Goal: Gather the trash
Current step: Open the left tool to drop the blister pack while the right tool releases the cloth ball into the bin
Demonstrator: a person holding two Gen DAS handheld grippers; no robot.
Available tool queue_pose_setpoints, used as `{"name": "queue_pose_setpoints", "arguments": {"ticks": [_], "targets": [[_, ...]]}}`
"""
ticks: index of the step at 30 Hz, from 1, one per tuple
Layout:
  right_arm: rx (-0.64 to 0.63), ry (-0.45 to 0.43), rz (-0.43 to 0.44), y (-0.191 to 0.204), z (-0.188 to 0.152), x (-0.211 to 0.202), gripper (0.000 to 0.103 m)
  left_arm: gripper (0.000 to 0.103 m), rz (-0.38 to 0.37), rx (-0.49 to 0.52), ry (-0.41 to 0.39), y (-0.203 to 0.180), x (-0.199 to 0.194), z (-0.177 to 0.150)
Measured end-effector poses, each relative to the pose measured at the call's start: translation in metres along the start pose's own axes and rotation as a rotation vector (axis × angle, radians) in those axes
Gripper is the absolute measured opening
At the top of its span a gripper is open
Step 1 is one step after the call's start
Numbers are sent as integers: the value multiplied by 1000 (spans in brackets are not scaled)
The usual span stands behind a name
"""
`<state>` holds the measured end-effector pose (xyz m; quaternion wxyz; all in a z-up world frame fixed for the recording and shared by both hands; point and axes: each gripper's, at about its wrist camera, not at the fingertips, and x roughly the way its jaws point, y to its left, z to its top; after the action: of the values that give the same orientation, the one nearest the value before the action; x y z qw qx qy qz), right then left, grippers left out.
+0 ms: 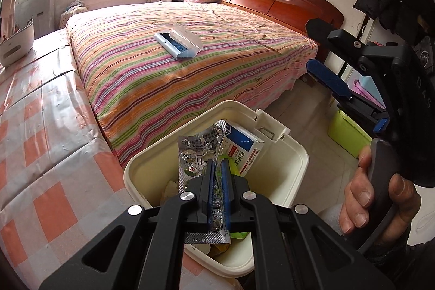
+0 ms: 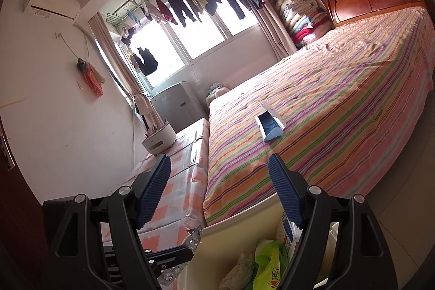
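Left wrist view: left gripper (image 1: pixel 216 167) pinches a light, crinkly foil blister pack (image 1: pixel 199 151) edgewise over the bin (image 1: pixel 282 167); right gripper (image 2: pixel 220 181) spread, empty.

Daylight floods through the blown-out window (image 2: pixel 190 37); fisheye edges bend and darken

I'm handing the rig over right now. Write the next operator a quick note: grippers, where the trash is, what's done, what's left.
Left gripper: shut on a foil blister pack, held over the open cream bin.
Right gripper: open, empty, beside the bin.
Done: medicine box, green wrapper and crumpled paper are in the bin.
Left: release the blister pack into the bin. The blue brush case lies on the bed; whether it is trash is unclear.
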<state>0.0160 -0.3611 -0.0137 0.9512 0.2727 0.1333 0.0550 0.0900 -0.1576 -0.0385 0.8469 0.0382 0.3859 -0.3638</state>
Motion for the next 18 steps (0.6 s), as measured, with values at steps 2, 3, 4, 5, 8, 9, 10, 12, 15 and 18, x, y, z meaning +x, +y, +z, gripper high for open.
{"name": "queue_pose_setpoints", "arguments": {"ticks": [2,3,4,5,8,9,10,12,15,18], "targets": [[8,-9,-10,-2,0,-2,73,6,-3,5,7,-4,3,-1],[13,-12,-13,-4,0,-3,73,6,-1,9,6,-5,3,-1],[18,-15,-15,-5,1,-4,73,6,-1,10,4,-6,4,-1],[23,-16,-17,-6,1,-5,73,6,0,10,1,-7,5,-1],[34,-26,-22,-9,1,-8,73,6,0,7,5,-10,7,-3],[35,-26,-24,-10,0,-9,73,6,2,7,4,-11,8,-3],[36,-29,-29,-11,0,-10,73,6,3,7,3,-12,9,-3],[42,-32,-29,-13,0,-11,73,6,10,8,7,-15,12,-3],[48,-41,-34,-15,0,-14,73,8,20,4,20,-19,16,-4],[49,-52,-43,-16,-1,-17,76,51,29,-10,55,-22,22,-5]]}}
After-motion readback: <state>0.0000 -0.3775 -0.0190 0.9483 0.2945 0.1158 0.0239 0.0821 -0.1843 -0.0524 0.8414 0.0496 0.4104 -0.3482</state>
